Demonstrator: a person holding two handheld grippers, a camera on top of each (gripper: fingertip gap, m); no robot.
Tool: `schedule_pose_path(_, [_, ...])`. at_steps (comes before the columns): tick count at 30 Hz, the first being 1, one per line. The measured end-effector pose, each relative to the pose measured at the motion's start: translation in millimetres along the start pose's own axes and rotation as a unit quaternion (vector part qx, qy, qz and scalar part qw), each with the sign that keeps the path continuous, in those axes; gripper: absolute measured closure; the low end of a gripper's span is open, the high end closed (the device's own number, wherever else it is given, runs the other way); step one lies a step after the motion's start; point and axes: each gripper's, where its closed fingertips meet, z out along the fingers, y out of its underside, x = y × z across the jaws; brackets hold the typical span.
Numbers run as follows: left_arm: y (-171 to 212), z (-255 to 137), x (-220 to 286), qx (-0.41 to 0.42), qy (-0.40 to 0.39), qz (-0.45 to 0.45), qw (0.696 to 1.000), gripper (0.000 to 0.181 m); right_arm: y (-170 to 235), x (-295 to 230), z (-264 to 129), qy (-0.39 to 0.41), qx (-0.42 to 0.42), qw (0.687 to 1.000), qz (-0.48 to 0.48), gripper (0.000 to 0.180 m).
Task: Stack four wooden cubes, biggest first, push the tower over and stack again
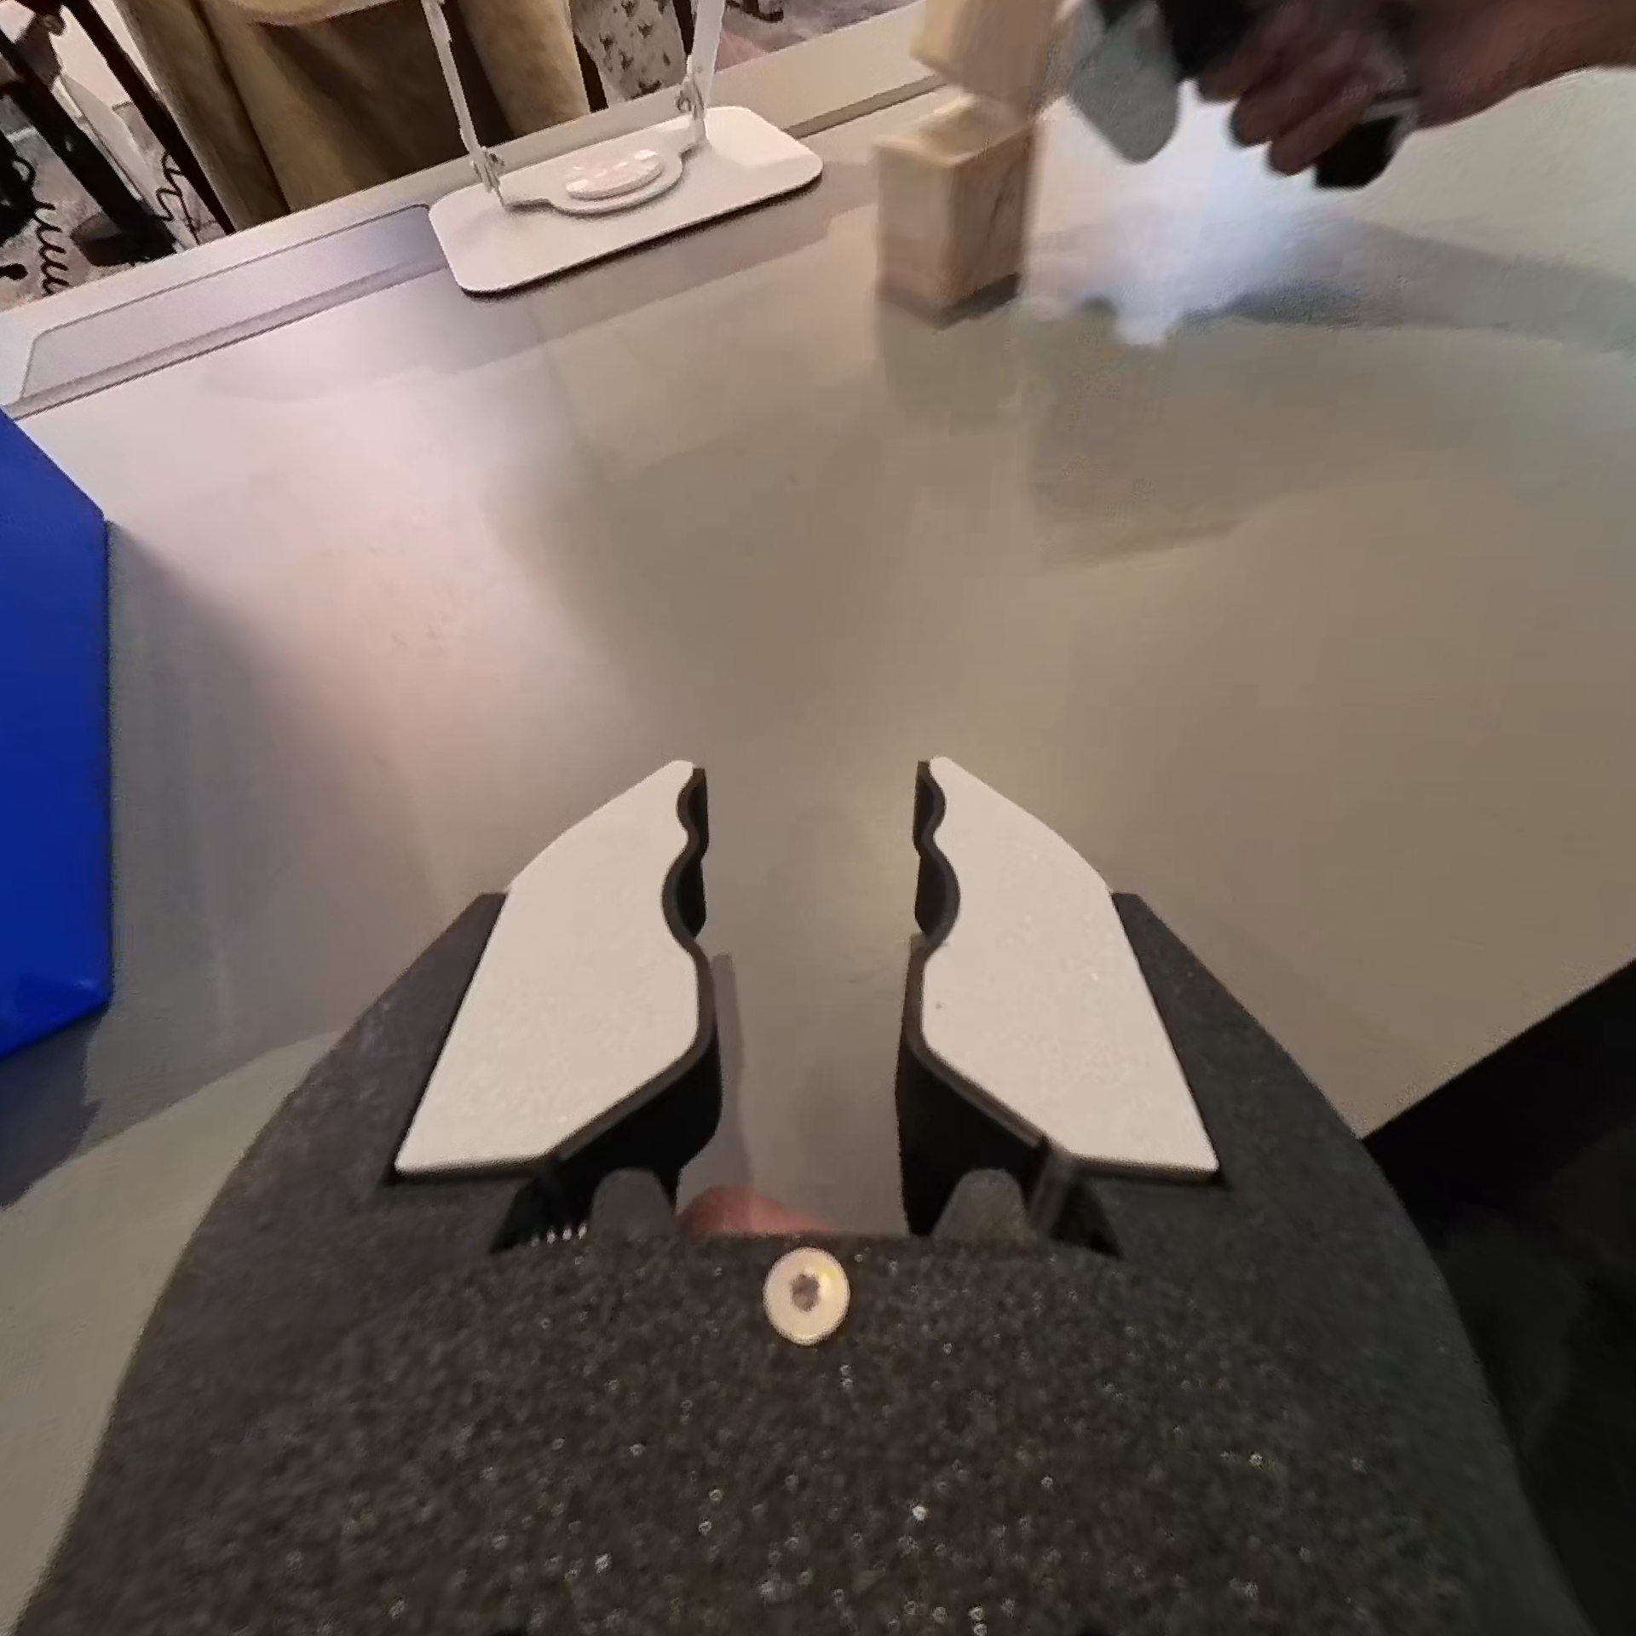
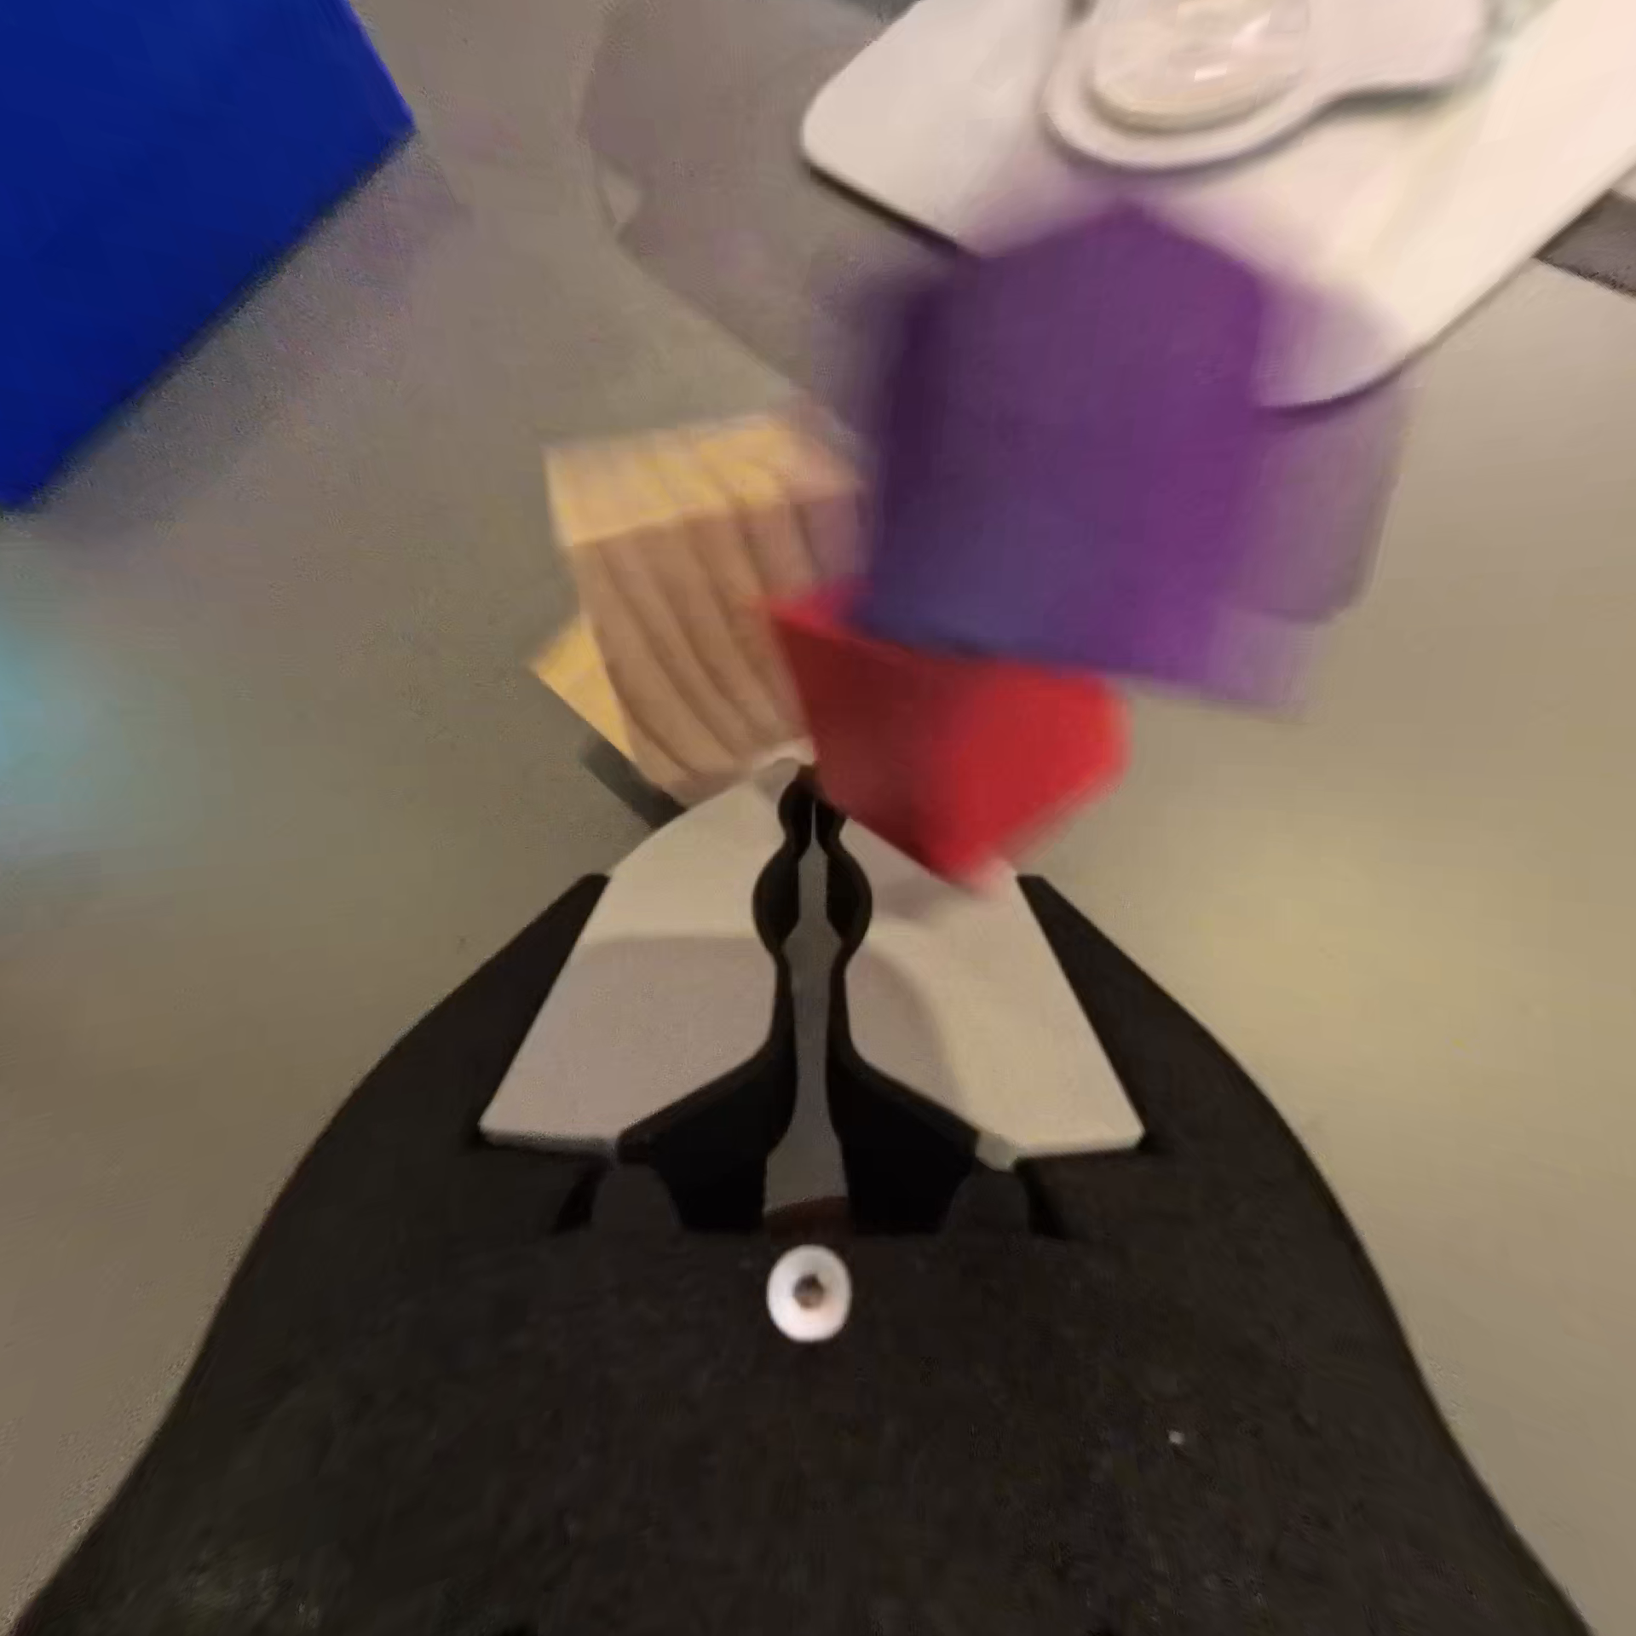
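Observation:
In the left wrist view a pale wooden cube (image 1: 956,221) stands on the grey table (image 1: 531,575) at the far right, with smaller cubes (image 1: 969,53) tilting off its top, blurred. My right gripper (image 1: 1124,88), held by a hand, is right beside them. In the right wrist view my right gripper (image 2: 813,797) is shut and empty, its tips against tumbling cubes: a purple one (image 2: 1089,451), a red one (image 2: 956,752) and a natural wood one (image 2: 699,602) with yellow faces, all blurred. My left gripper (image 1: 810,779) is open and empty, well short of the cubes.
A blue box (image 1: 44,752) stands at the table's left edge and also shows in the right wrist view (image 2: 159,221). A white flat stand base (image 1: 628,195) sits at the back of the table, just behind the cubes in the right wrist view (image 2: 1239,177). Left tips to right tips: about 30 cm.

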Motion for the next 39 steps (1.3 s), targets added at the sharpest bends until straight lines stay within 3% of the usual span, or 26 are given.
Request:
schedule_pose_path(1, [0,0,-1,0.000,0.000,-0.004,1.000,0.137,-1,-1,2,0.059,-0.007,0.998,-0.013,0.180])
schedule_pose_path(5, [5,-6,-15,-0.005,-0.022,-0.015,1.000,0.137,16,-16,-43,0.154,-0.010,0.988,0.004,0.180])
schedule_pose_path(10, [9,-14,-27,0.001,-0.023,-0.043,0.999,0.137,66,-104,-101,0.112,0.072,0.991,-0.024,0.180])
schedule_pose_path(15, [3,-12,-22,0.012,-0.019,-0.044,0.999,0.137,109,-163,-109,0.067,0.152,0.986,0.025,0.175])
schedule_pose_path(19, [-7,-13,-13,0.030,-0.028,-0.020,0.999,0.137,127,-154,-109,0.136,0.151,0.978,0.038,0.145])
schedule_pose_path(22, [-15,-13,-4,0.045,-0.034,-0.003,0.998,0.137,126,-146,-121,0.181,0.170,0.968,0.039,0.134])
schedule_pose_path(39, [-7,-5,-5,0.030,-0.051,-0.001,0.998,0.136,131,-140,-131,0.213,0.176,0.961,0.020,0.135])
